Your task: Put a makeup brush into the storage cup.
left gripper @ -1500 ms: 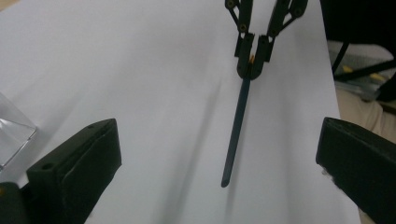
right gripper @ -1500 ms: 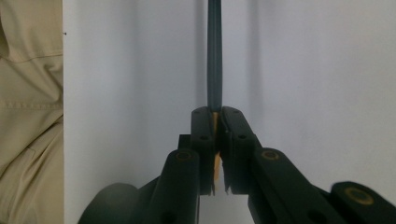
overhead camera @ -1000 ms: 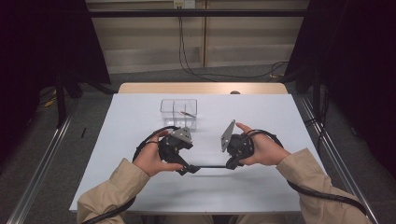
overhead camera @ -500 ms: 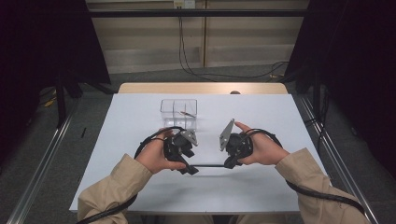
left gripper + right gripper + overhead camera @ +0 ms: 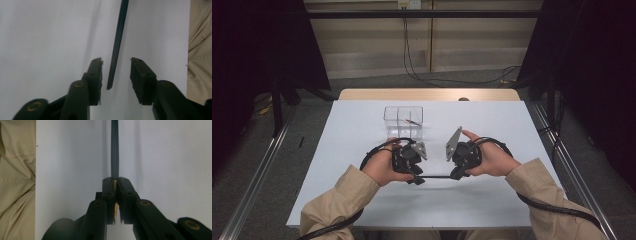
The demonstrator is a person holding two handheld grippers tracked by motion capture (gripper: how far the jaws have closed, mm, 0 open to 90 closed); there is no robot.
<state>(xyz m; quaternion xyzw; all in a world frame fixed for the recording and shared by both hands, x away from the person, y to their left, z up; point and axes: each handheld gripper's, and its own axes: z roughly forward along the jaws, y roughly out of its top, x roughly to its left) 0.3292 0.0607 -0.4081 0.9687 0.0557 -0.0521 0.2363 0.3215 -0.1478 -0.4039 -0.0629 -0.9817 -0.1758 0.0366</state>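
Since a second ago, left gripper (image 5: 416,179) jaws have been closing around the dark rod (image 5: 435,176). High view: rod lies level between both grippers; clear box (image 5: 403,121) well behind, nothing blocking. Left gripper view: rod's free end (image 5: 110,83) between my spread pads, not touching. Right gripper view: right gripper (image 5: 115,182) pinches the rod (image 5: 114,150), which points straight away.
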